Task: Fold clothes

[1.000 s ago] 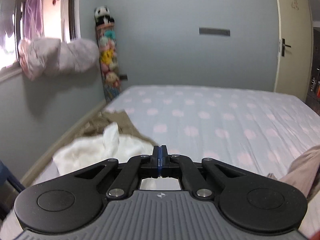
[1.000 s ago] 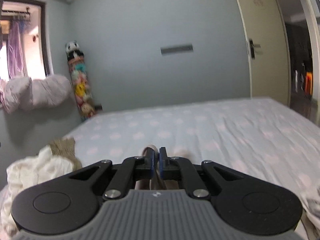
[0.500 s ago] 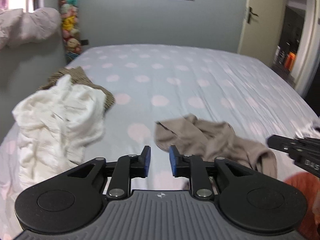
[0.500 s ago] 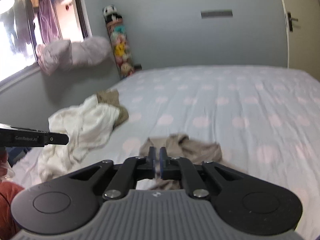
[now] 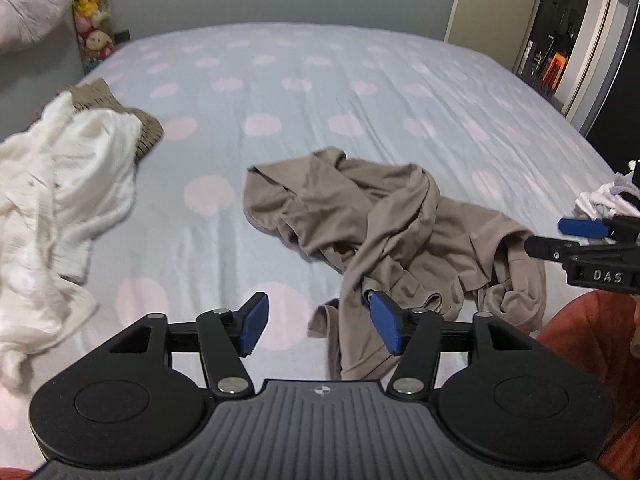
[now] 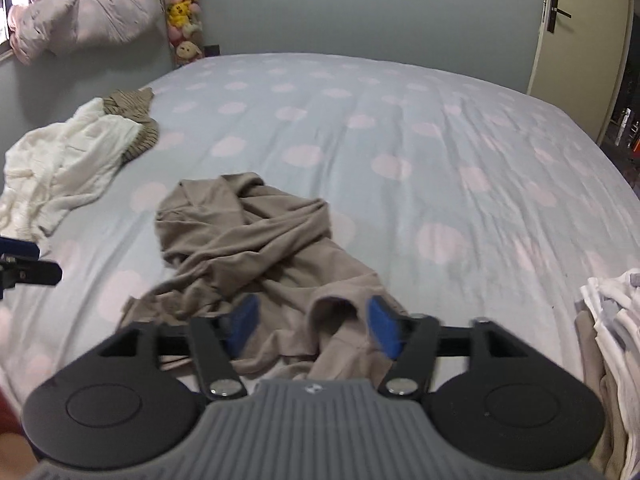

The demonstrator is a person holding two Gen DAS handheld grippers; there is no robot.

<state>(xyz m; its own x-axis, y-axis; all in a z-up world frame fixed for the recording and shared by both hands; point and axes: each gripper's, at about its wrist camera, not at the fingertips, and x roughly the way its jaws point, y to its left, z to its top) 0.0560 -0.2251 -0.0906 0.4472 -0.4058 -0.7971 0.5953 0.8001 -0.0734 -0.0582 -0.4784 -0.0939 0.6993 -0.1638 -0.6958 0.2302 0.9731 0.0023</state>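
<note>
The bed (image 5: 360, 80), under its pale blue sheet with pink dots, fills both of my wrist views. Only my right wrist camera shows the grey bundle (image 6: 84, 20) on the window ledge in full, and the stack of folded white and grey clothes (image 6: 612, 320) at the bed's right edge; my left view catches just a corner of that stack (image 5: 600, 200). Only my left view looks through the open doorway (image 5: 560, 40) on the right.

On the left side of the bed lies a crumpled white garment (image 5: 52, 184), partly covering a ribbed olive one (image 5: 148, 132). A column of plush toys (image 6: 182, 12) stands in the far left corner.

The tan garment (image 5: 380, 220) I am to fold lies rumpled on the near middle of the sheet, well apart from the white pile.

My left gripper (image 5: 318, 326) is spread wide, with a strip of the tan cloth hanging between its blue pads; the right-hand pad (image 5: 384, 326) sits at the cloth's edge, though I cannot tell whether it touches. My right gripper (image 6: 312, 326) is likewise spread, low over the garment's near end, with a raised fold between its fingers. Each tool shows at the edge of the other's view.
</note>
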